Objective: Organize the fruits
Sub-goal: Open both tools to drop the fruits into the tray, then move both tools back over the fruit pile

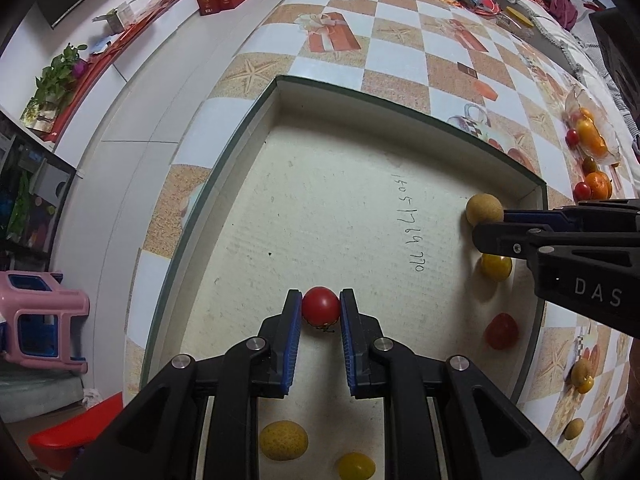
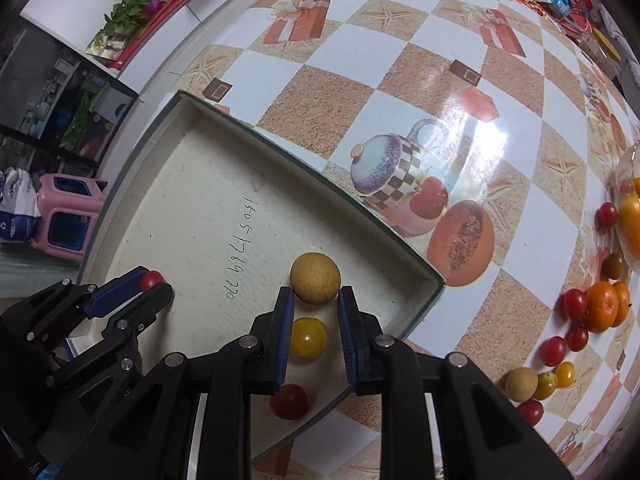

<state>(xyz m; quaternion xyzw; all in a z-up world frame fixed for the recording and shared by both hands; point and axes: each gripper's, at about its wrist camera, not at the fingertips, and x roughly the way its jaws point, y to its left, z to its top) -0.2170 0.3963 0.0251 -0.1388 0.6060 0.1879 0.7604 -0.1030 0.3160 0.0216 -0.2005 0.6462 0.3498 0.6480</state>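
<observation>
We hold a red cherry tomato (image 1: 321,305) clamped in the left gripper (image 1: 321,312) over the box (image 1: 240,152) floor. Right gripper (image 2: 314,312) nips a tan longan (image 2: 315,283) near the right wall. Five fruits boxed; many wait along the table's (image 2: 400,60) right edge.

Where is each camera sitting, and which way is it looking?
Left wrist: sits on the left tongs, looking down into the box lid; its fingers pinch a red tomato.
Right wrist: sits on the right tongs, looking down at the lid's corner; its fingertips flank a tan round fruit.
Shared: the lid, both fruits, and each other's tongs.
</observation>
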